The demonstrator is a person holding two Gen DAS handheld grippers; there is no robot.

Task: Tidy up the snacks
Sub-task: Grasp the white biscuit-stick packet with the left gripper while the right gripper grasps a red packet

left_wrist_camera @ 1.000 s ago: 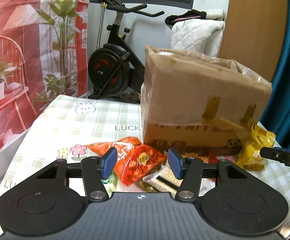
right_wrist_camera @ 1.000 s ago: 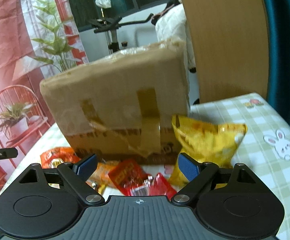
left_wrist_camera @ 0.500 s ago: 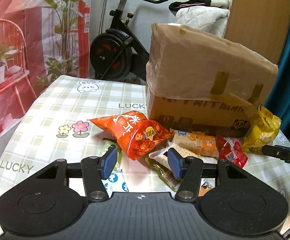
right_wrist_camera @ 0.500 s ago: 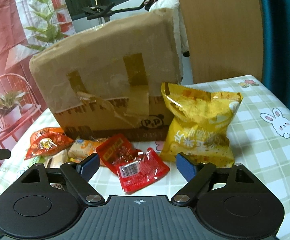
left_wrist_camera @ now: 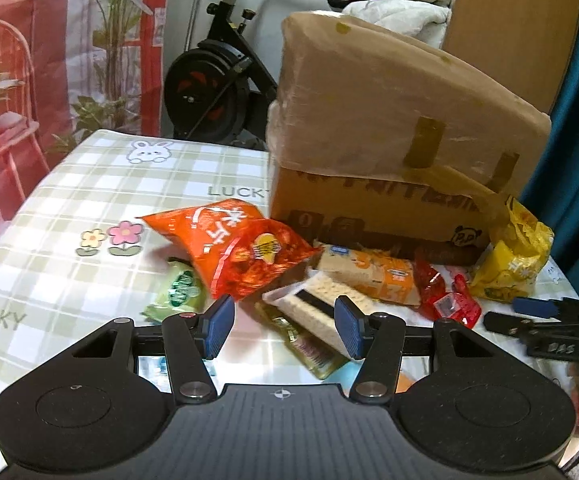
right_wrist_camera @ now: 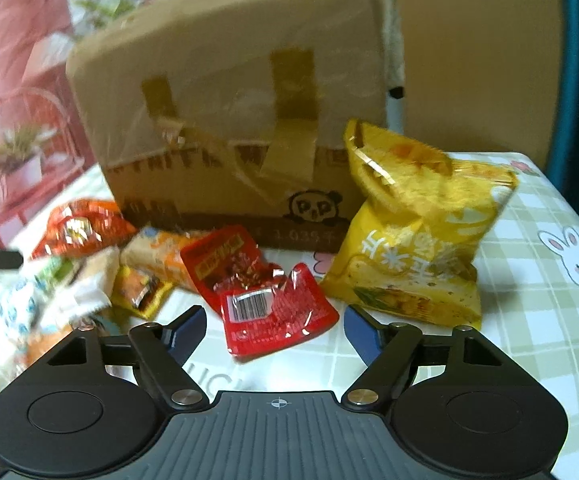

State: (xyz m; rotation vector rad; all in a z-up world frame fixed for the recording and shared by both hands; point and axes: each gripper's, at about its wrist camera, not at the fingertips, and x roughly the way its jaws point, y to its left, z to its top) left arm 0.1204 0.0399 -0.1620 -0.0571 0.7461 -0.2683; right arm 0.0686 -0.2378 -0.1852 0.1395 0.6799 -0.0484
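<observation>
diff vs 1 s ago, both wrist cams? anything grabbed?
Both tools have dropped and tipped toward the table. The left tool now frames the cracker pack; the right tool now frames the red packet, both closer. Both are open as before, nothing grabbed. Snacks and cardboard box have not moved.

Left gripper (left_wrist_camera: 284,330) and right gripper (right_wrist_camera: 276,330) both held level, jaws spread wide, gripping nothing.
</observation>
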